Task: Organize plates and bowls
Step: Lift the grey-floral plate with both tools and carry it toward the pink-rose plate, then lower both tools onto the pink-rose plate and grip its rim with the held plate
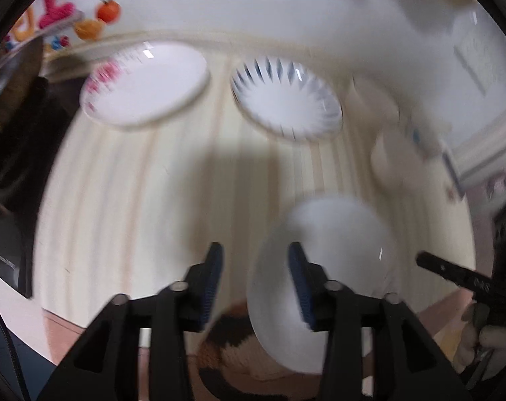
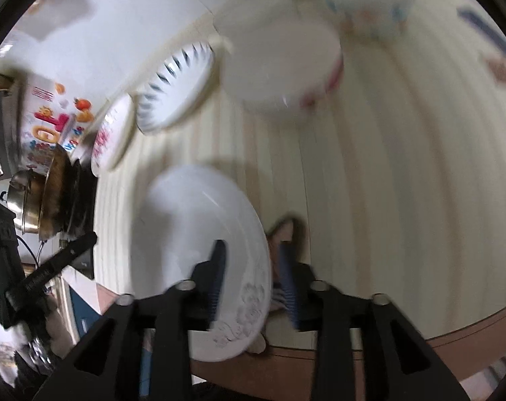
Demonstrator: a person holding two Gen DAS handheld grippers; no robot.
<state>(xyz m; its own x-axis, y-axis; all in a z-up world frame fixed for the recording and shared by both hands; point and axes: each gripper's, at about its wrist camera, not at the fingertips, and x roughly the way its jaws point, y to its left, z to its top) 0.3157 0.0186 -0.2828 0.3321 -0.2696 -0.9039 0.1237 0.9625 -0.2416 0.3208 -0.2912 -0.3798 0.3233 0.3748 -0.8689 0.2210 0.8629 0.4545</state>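
A plain white plate (image 1: 339, 260) lies at the table's near edge; it also shows in the right wrist view (image 2: 192, 234). My left gripper (image 1: 256, 267) is open, its right finger over the plate's left rim. My right gripper (image 2: 251, 267) is open and straddles the plate's right rim, one finger inside and one outside. A pink-flowered plate (image 1: 145, 83) and a blue-rayed plate (image 1: 286, 100) lie at the far side of the table. A white bowl with red marks (image 2: 283, 63) and a pastel-patterned bowl (image 2: 366, 3) stand further right.
The table is cream with pale stripes (image 1: 135, 200). A colourful box (image 2: 48, 117) and a metal pot (image 2: 25, 200) stand at the left. White bowls (image 1: 396, 153) sit at the right in the left wrist view. The frames are blurred by motion.
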